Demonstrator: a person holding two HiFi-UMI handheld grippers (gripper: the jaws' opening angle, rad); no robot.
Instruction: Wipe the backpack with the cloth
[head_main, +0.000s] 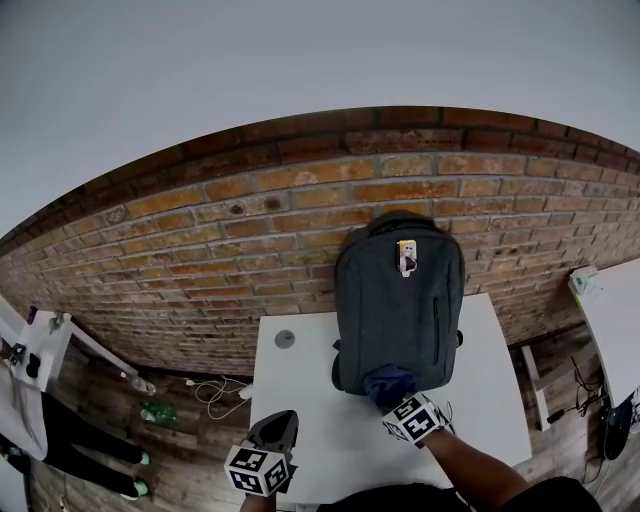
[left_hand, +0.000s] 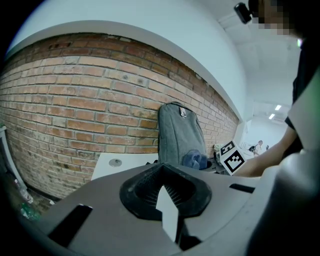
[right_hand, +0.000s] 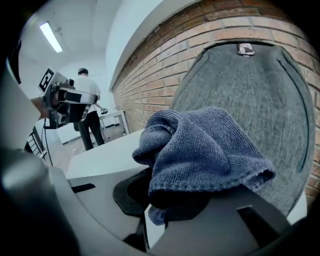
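Backpack (head_main: 398, 300) upright on counter (head_main: 300, 400). Right claw (head_main: 394, 394) clamped on cloth (head_main: 388, 381), seemingly touching its base. Wiping likely starting; next, press and sweep upward. Left claw (head_main: 279, 420) together, empty.

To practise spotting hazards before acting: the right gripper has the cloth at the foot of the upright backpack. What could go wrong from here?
1. The backpack stands upright on the table with the left gripper off to the side, shut and not steadying it; wiping pressure might slide or topple it.
2. The cloth sits bunched in the right gripper; it could slip free or wipe unevenly.
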